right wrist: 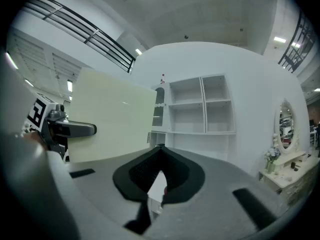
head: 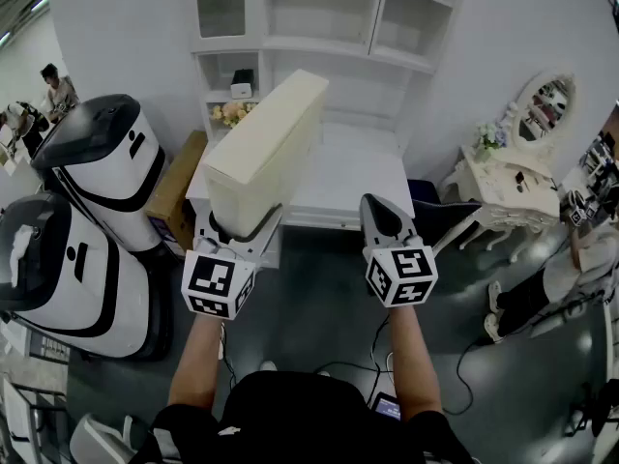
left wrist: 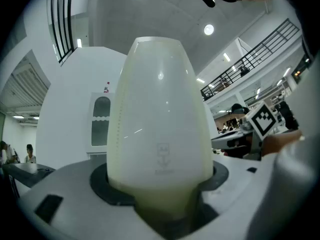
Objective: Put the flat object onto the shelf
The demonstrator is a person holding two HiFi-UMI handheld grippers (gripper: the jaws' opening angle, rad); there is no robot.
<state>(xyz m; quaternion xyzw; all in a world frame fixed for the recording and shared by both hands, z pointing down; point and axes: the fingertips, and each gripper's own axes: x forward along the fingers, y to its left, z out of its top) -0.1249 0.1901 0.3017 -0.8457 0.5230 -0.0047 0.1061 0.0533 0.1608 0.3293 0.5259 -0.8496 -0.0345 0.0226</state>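
The flat object [head: 266, 148] is a long cream-coloured box, held on edge and tilted up toward the shelf unit [head: 329, 17]. My left gripper [head: 242, 228] is shut on its near end, and in the left gripper view the box [left wrist: 160, 119] rises from between the jaws of that gripper [left wrist: 165, 196] and fills the middle. My right gripper [head: 384, 211] sits level to the right, shut and empty. In the right gripper view its tips [right wrist: 159, 151] meet, the box [right wrist: 115, 119] stands at the left and the white shelves [right wrist: 202, 106] lie ahead.
A white desk top [head: 363, 177] runs below the shelves. Two white-and-black rounded machines [head: 97, 162] [head: 58, 269] and a cardboard box [head: 179, 191] stand at the left. A white dressing table with an oval mirror [head: 517, 177] and a dark chair [head: 445, 218] are at the right.
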